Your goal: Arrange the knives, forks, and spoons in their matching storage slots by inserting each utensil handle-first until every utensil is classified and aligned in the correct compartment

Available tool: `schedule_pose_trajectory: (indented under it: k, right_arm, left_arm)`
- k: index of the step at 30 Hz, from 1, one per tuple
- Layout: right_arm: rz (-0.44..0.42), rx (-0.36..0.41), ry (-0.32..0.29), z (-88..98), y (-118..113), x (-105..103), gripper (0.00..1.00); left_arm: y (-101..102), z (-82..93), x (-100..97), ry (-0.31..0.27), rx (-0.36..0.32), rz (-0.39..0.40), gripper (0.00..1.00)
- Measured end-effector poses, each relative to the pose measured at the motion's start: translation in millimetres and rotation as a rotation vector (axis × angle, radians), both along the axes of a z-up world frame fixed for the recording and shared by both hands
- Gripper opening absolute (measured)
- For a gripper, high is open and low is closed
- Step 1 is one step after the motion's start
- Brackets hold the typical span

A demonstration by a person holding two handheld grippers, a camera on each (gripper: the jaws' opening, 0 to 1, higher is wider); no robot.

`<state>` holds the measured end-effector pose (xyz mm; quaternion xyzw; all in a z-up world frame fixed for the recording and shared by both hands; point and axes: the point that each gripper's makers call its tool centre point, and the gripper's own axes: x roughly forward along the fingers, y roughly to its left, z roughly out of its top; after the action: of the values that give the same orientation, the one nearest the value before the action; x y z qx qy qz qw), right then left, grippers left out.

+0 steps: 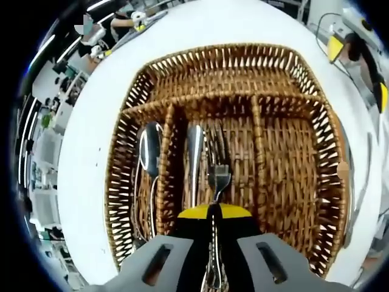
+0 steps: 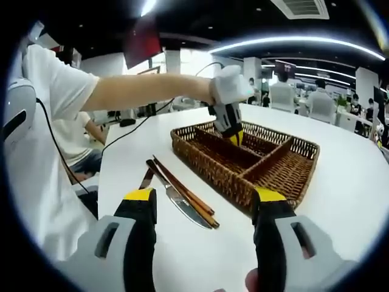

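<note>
1. Left tool [image 1: 214, 243]: jaws closed on a fork [image 1: 217, 176] by its handle, tines pointing away from the camera, held over the middle slot of the basket [image 1: 182, 79]. In the right gripper view the same tool [image 2: 231, 132] hangs above the basket's far side.
2. Right tool [image 2: 203, 225]: jaws stand wide apart, holding nothing and touching nothing, poised above the table [image 2: 340, 176] near the loose cutlery.
3. Basket [image 2: 206, 161]: woven wicker with dividers, resting on the white table. It looks light and may shift if a utensil is pushed against a wall.
4. Slot contents: a spoon [image 1: 149, 149] lies in the left slot; a second metal utensil [image 1: 194, 152] lies in the middle slot beside the fork. The right slot looks unfilled.
5. Loose items on the table beside the basket: a knife [image 2: 182, 204] and a pair of chopsticks [image 2: 182, 190], touching one another.
6. Handling judgement: the cutlery is stiff polished metal, light, not fragile, but slippery. The fork is best held at mid-handle, as now. The knife lies flat, so a pinch across the handle, clear of the blade, is advised.
</note>
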<state>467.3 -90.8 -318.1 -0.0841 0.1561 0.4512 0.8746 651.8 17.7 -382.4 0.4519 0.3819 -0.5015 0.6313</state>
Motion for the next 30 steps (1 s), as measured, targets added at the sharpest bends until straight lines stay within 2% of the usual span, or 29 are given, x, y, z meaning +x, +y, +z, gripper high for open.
schedule_pose_trajectory:
  k: [11, 20, 24, 26, 30]
  right_arm:
    - [-0.002, 0.006, 0.002, -1.1, -1, 0, 0.65]
    - [-0.007, 0.006, 0.003, -2.0, -4, -1, 0.65]
    - [-0.006, 0.004, 0.006, -3.5, -3, -1, 0.65]
    - [-0.005, 0.008, 0.005, -3.0, -2, 0, 0.65]
    - [-0.003, 0.004, 0.007, -3.7, -2, -1, 0.65]
  left_arm:
    - [1, -1.3, -0.2, -0.01, 0.006, -0.007, 0.02]
    - [6, -1.1, -3.2, 0.034, 0.002, -0.04, 0.04]
    - [14, -4.6, -1.3, 0.046, 0.017, -0.026, 0.04]
    - [14, -4.8, -2.3, 0.061, 0.004, -0.021, 0.03]
    - [14, -4.3, -2.8, 0.053, 0.002, -0.042, 0.02]
